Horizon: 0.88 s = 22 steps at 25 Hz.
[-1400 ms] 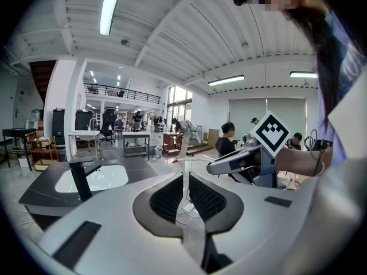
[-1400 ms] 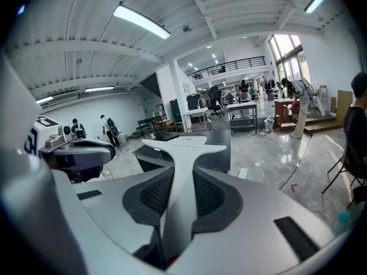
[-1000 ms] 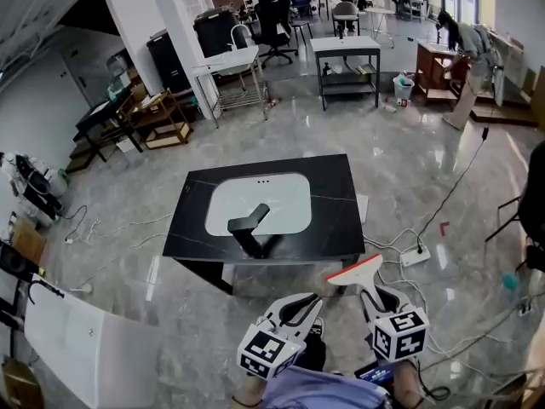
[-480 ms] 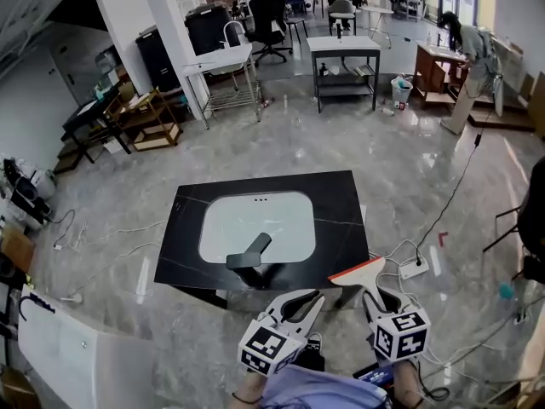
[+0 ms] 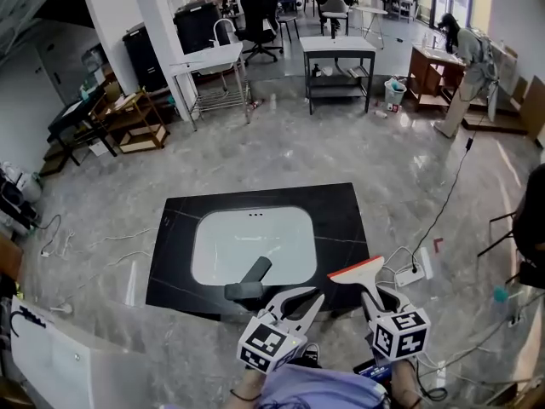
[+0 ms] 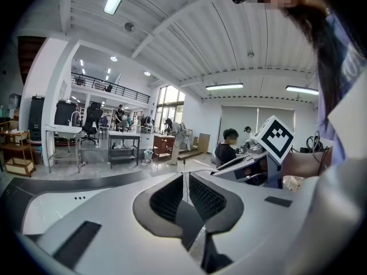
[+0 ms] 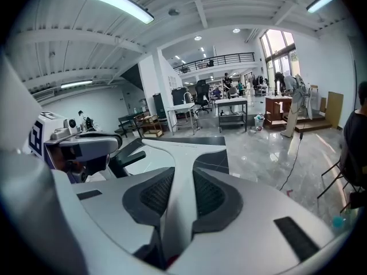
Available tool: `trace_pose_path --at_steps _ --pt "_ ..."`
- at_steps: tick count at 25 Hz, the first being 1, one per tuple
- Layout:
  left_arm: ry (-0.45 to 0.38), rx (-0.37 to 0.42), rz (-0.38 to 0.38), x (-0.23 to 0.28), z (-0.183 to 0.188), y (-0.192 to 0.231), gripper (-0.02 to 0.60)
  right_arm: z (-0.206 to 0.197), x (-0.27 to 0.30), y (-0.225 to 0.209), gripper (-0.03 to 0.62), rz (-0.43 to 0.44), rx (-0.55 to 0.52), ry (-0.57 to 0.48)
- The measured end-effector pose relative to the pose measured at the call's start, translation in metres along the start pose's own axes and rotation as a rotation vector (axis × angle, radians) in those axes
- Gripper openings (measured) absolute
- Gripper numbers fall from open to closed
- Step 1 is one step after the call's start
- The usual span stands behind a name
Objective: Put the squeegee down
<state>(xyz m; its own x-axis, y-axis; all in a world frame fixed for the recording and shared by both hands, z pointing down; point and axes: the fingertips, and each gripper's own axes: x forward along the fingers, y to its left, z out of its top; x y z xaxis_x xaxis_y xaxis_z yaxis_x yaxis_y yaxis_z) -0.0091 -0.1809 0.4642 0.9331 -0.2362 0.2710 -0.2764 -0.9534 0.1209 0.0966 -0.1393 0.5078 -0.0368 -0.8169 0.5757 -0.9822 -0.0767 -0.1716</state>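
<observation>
The right gripper is grasping the squeegee by its handle, jaws clenched on it. The orange-edged blade is hanging at the near right corner of the black table. The left gripper is hovering at the table's near edge, jaws pressed together on nothing. To do this well, bring the blade over bare table right of the white basin, clear of the black faucet. Lower it flat, then release.
</observation>
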Motion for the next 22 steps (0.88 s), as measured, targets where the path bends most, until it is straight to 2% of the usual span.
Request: trace_pose_path --at_steps 14,22 --pt "0.012 -0.044 -0.039 0.031 -0.001 0.026 0.043 0.020 0.031 -0.023 0.095 -0.032 0.001 0.035" --pt "0.013 -0.083 0.041 0.058 0.004 0.052 0.043 0.051 0.070 -0.047 0.095 0.037 -0.062 0.051"
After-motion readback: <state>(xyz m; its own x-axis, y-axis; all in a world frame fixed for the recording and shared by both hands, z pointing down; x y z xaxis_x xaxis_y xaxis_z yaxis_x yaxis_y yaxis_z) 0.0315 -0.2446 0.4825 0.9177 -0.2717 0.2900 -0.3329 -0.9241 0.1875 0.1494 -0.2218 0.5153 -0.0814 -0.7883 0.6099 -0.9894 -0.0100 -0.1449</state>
